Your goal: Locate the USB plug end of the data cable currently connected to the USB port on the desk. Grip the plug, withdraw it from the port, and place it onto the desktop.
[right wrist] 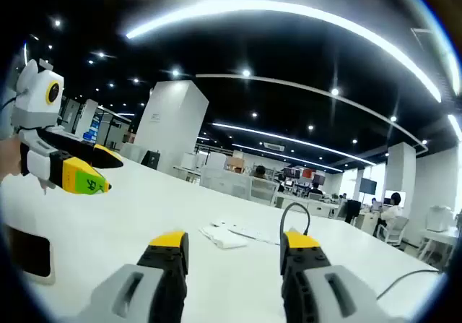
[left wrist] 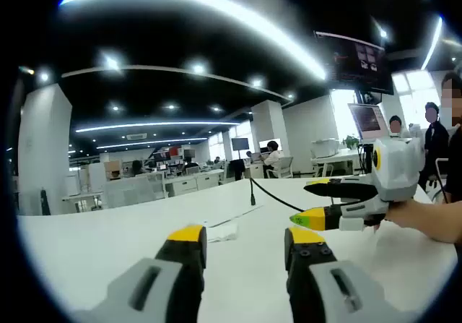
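Observation:
A thin black data cable (left wrist: 278,199) runs across the white desk (left wrist: 101,247). Its end (left wrist: 252,191) stands upright from the desktop at mid-distance; the port itself is too small to make out. In the right gripper view the cable (right wrist: 294,210) arches up just beyond my right jaw. My left gripper (left wrist: 245,240) is open above the desk, short of the cable end, with nothing between its jaws. My right gripper (right wrist: 234,242) is open and empty too. It reaches into the left gripper view from the right (left wrist: 302,202), held by a hand, jaws apart near the cable.
A crumpled white tissue (left wrist: 224,230) lies on the desk before the cable end, also seen as the tissue (right wrist: 224,236). A dark flat object (right wrist: 25,251) sits at the near left. The left gripper (right wrist: 108,173) shows at left. People sit at desks behind.

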